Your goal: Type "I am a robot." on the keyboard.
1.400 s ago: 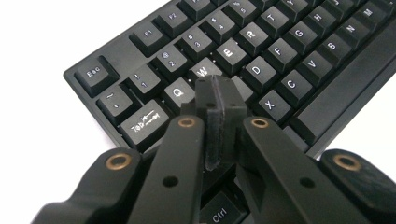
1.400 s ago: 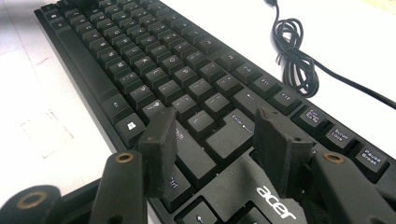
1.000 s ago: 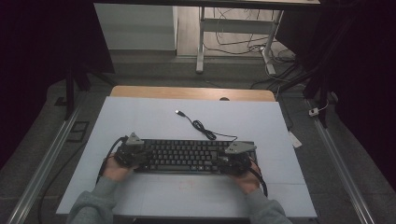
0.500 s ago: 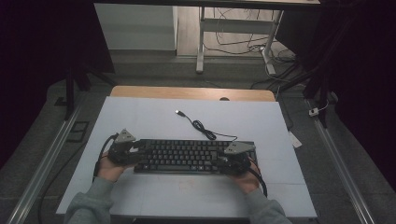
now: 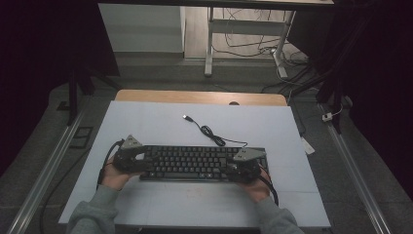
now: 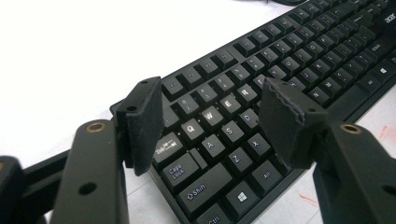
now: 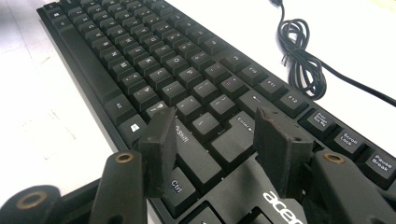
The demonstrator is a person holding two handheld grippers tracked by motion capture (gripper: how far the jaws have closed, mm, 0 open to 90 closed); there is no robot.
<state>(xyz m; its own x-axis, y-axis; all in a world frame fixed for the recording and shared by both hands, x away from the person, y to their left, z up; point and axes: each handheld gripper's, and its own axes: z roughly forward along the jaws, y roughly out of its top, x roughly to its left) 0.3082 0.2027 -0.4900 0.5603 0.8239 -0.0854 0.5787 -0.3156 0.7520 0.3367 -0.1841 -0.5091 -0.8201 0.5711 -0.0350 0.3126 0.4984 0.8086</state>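
Keyboard lies flat on the white table, its cable just behind it. Left gripper over the keyboard's left end, jaws just opened wide, pads off the keys. Right gripper over its right end, jaws apart, gripping nothing.

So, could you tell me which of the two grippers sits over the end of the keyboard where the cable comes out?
The right gripper: it sits over the keyboard's end where the cable joins; the left gripper is at the opposite end.
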